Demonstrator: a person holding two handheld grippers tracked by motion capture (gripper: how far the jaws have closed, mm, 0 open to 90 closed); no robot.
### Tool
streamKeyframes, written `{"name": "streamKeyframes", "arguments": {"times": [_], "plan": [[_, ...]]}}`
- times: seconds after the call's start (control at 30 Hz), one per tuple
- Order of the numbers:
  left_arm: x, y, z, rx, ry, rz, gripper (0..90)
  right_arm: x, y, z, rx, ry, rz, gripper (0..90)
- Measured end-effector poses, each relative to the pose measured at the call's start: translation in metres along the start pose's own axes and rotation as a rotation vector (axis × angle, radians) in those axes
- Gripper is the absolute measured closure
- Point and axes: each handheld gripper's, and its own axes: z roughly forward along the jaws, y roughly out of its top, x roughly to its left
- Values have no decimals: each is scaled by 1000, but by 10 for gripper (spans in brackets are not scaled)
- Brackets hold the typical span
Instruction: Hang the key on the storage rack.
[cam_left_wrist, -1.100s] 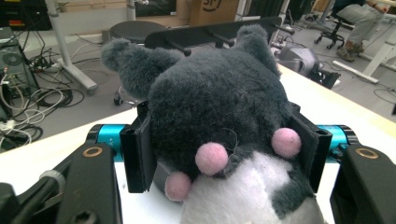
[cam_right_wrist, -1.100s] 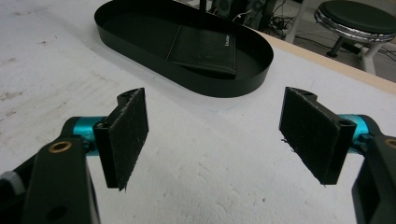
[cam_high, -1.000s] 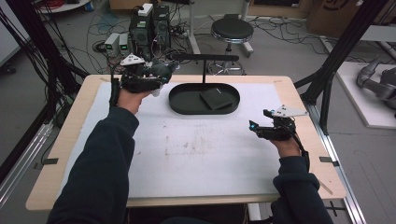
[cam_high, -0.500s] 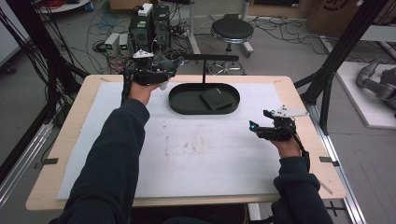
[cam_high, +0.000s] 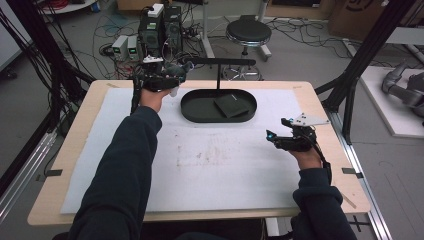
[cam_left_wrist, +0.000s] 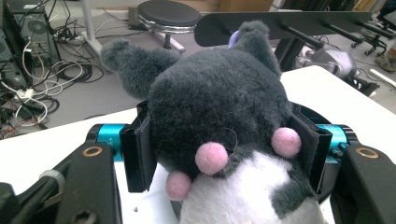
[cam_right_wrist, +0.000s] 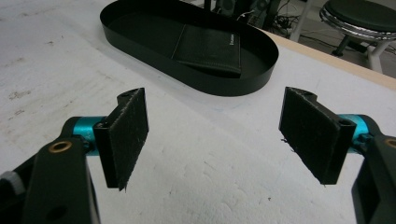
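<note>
A grey and white plush toy (cam_left_wrist: 224, 135) with pink spots sits clamped between the black pads of the left gripper (cam_high: 172, 75); both pads press into its sides, and its two grey ears point away from the camera in the left gripper view. In the high view the toy is held above the far edge of the table (cam_high: 70, 150), toward the far left corner, just left of the black oval tray (cam_high: 192, 112).

The tray lies on the white mat (cam_high: 210, 170) near the middle of the far edge. A dark flat wallet (cam_right_wrist: 210, 46) rests inside it, toward its right end. A thin black post rises behind the tray and carries a black bar (cam_high: 220, 61) that reaches out over it.

The right gripper (cam_high: 277, 132) hovers near the right edge of the table, well apart from the tray, with its jaws spread wide and nothing between them; in the right gripper view they point toward the tray.

The mat covers most of the pale wooden tabletop and shows faint brownish smudges around its middle. Beyond the far edge the grey floor holds a round black stool (cam_high: 248, 34), a stack of computer boxes (cam_high: 160, 22) and loose tangled cables (cam_high: 295, 30). Black frame posts (cam_high: 367, 55) stand at the table's sides.
</note>
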Motion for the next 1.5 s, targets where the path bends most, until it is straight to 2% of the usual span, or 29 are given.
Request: {"name": "streamKeyframes", "arguments": {"times": [0.13,0.27,0.5,0.67,0.73,0.93,1.03,1.13,1.27,1.43,1.5], "plan": [[0,-5,8,22,15,2,368,-1,-1,-1,4,2,2,247],[-1,-10,19,59,29,21,368,-2,-2,-1,2,0,6,247],[-10,-20,37,99,40,51,349,-1,-2,-1,6,4,4,248],[-12,-27,43,137,23,45,275,-1,-2,-2,0,4,6,248],[-11,-30,40,129,21,35,274,-1,-2,-2,-1,5,3,248],[0,-42,23,122,22,-10,278,2,-2,-2,1,9,-3,248],[3,-45,9,91,6,-21,283,2,-2,-1,3,10,-10,248],[0,-47,-10,60,-5,10,290,3,-2,-1,7,10,-11,248],[-4,-50,-41,-10,-29,55,271,2,-3,1,17,1,-19,247],[-10,-67,-78,-85,-35,96,190,4,-3,2,30,-2,-32,246],[-10,-75,-91,-116,-40,105,186,5,-3,2,29,-5,-39,245]]}}
